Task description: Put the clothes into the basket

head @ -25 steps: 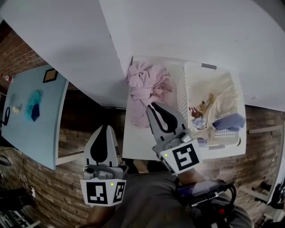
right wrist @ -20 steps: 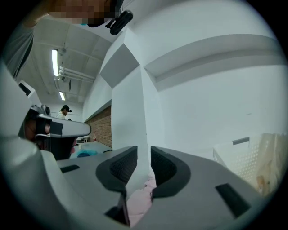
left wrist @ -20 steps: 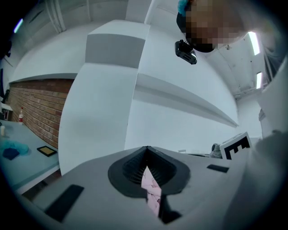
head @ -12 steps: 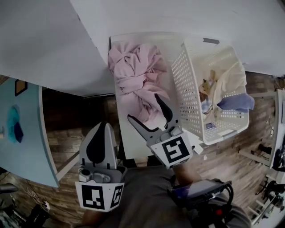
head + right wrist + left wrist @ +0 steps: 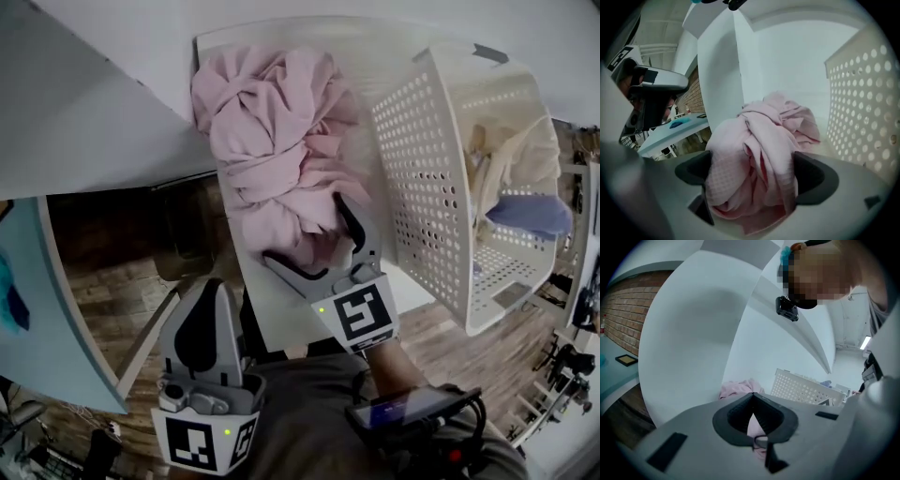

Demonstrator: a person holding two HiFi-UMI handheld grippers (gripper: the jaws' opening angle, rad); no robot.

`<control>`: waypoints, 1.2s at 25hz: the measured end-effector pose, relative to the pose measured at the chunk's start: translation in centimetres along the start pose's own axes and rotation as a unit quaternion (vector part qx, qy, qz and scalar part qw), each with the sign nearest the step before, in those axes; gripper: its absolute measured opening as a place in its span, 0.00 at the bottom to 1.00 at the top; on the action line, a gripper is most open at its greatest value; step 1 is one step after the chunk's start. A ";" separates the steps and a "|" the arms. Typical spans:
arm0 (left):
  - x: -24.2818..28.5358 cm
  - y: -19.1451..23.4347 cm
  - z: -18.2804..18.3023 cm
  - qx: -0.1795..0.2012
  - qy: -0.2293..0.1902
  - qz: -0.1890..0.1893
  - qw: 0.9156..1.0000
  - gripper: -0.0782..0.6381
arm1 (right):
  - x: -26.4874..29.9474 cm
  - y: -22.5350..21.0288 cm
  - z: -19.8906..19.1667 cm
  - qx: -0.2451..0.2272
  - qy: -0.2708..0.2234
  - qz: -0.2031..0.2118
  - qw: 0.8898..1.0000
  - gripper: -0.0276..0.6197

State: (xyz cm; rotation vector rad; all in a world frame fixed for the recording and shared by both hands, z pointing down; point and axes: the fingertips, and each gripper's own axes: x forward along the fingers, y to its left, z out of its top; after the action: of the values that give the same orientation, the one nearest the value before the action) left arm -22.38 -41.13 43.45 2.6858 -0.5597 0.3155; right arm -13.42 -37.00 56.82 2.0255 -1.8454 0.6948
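A crumpled, twisted pale-pink garment (image 5: 267, 141) is heaped along the bench's (image 5: 277, 305) left edge, just beside the perforated white basket (image 5: 427, 178). Its near end is straddled by the right tongs (image 5: 305, 230), just opened wide; the left tongs (image 5: 210, 298) are pressed together.

Pink clothes (image 5: 272, 150): crumpled heap before me, just beside basket (image 5: 422, 159). Basket: white, perforated, upright; I see cream cloth (image 5: 511, 155) and blue cloth (image 5: 530, 214) inside.

The right gripper (image 5: 305, 230) was shut a second ago; its jaws have just opened wide. It has come down onto the pink garment (image 5: 272, 141), whose near end now sits between them.
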 end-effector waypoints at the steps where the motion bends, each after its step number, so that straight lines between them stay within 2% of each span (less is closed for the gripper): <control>1: 0.3 0.3 -0.3 -0.002 0.006 -0.001 1.000 0.12 | 0.5 0.0 -0.6 0.007 0.009 0.004 1.000 0.89; 6: 1.6 1.4 -0.9 -0.010 0.018 -0.004 1.000 0.12 | 1.5 -0.3 -1.9 -0.004 0.046 -0.013 0.999 0.89; 7: 1.8 1.5 -0.9 -0.011 0.016 -0.004 1.000 0.12 | 1.5 -0.4 -1.9 -0.008 0.051 -0.017 0.999 0.86; 12: 1.8 1.5 -0.4 -0.007 0.012 -0.008 1.000 0.12 | 1.0 -0.5 -2.0 -0.026 0.058 -0.020 0.998 0.51; 15: 1.4 1.0 0.2 -0.002 0.007 -0.012 1.000 0.12 | 0.7 -0.5 -1.7 -0.015 0.036 -0.017 0.999 0.36; 22: -0.1 -1.1 2.7 0.021 -0.021 -0.019 0.999 0.12 | -1.3 0.2 2.0 -0.025 -0.015 -0.024 0.999 0.31; 30: -1.9 -2.4 8.9 0.043 -0.086 -0.006 0.995 0.12 | -3.8 0.1 10.8 -0.046 -0.086 -0.026 0.995 0.30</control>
State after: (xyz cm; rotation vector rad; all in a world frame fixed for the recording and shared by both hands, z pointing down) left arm -21.79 -42.06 34.06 2.8175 -0.5912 0.1065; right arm -12.16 -39.61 45.75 2.1222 -1.8728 0.4240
